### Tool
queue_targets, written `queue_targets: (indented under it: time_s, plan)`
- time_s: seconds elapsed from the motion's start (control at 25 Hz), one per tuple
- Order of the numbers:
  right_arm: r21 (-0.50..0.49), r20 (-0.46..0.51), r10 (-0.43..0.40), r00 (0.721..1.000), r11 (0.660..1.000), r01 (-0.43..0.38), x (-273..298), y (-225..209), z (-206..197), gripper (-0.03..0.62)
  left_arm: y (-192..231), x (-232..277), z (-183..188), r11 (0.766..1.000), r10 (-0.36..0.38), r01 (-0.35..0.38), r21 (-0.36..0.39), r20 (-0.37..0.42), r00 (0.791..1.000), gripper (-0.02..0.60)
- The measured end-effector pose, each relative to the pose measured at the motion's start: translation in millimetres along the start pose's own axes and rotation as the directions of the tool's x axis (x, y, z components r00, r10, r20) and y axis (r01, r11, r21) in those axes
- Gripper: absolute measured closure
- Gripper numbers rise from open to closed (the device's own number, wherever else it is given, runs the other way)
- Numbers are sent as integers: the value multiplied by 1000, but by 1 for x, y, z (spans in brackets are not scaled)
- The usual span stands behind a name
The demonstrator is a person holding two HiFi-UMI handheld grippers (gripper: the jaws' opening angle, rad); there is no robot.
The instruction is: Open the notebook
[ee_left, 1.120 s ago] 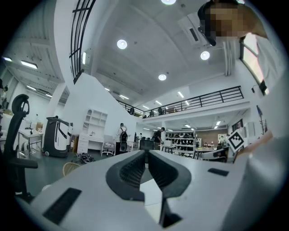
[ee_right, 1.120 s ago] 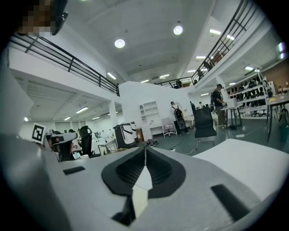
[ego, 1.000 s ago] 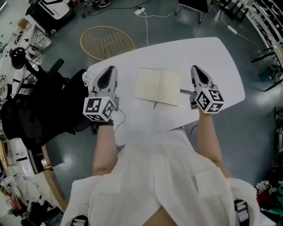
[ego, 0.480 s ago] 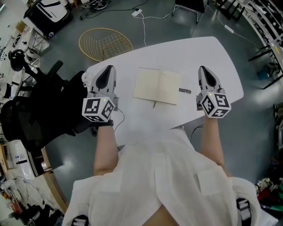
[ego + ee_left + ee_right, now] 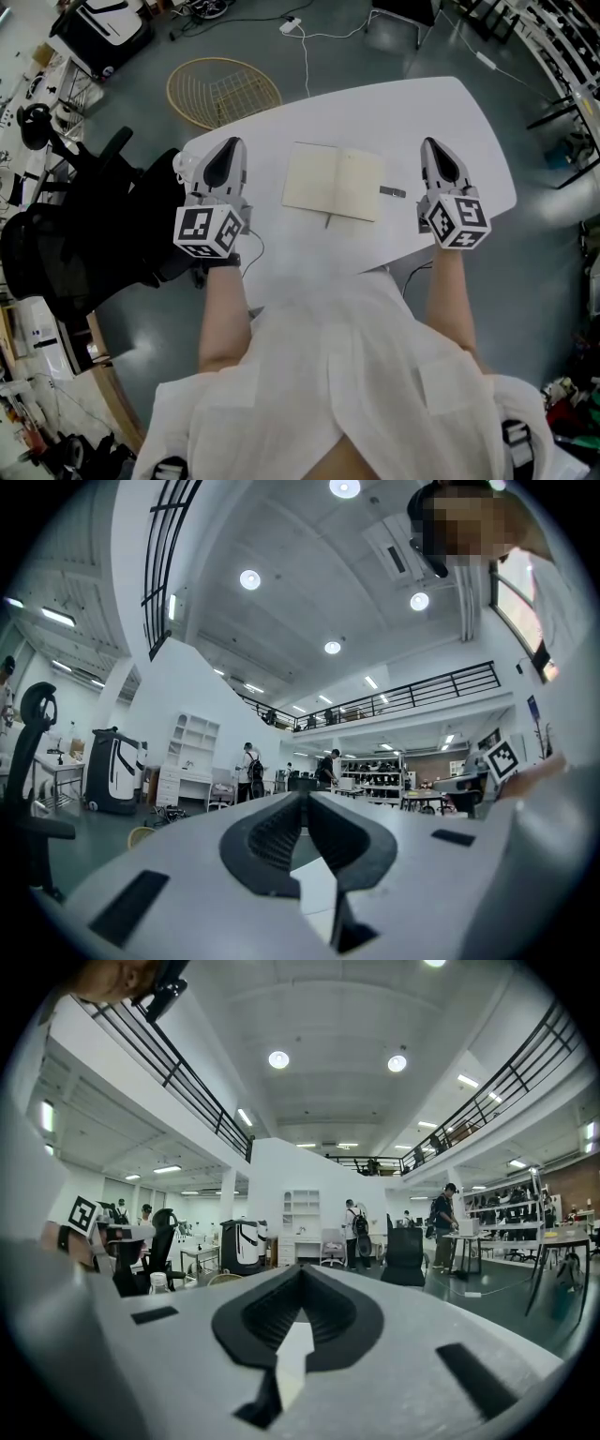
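The notebook [image 5: 336, 183] lies open and flat on the white table [image 5: 422, 117], showing cream pages. A small grey strap tab [image 5: 392, 192] sticks out at its right edge and a thin ribbon [image 5: 328, 223] hangs from its near edge. My left gripper [image 5: 228, 150] rests left of the notebook, apart from it, with its jaws together and nothing held. My right gripper [image 5: 436, 148] is to the right of the notebook, a short gap from the strap tab, shut and empty. In both gripper views the jaws meet, left gripper [image 5: 305, 799] and right gripper [image 5: 300, 1274], pointing level across the hall.
A black office chair [image 5: 84, 244] stands close to the table's left end. A round wire basket [image 5: 223, 92] sits on the floor beyond the table, with a white cable [image 5: 309, 47] nearby. The table's near edge runs just before the person's white clothing [image 5: 347, 375].
My right gripper has moved right and slightly away from the notebook's right edge, leaving the strap tab lying free. The left gripper and the notebook have stayed put.
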State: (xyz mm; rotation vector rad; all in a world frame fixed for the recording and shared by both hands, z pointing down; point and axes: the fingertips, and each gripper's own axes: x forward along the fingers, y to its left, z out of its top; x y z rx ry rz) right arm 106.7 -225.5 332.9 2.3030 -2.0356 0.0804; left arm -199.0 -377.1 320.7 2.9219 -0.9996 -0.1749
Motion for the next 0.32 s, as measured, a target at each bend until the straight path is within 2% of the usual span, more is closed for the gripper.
queue_targets:
  time_s: [0.32]
  plan:
    - [-23, -8, 9, 1000, 1000, -9, 4, 4, 1, 592, 5, 1, -1, 1000, 2, -2, -2, -2, 1000, 560]
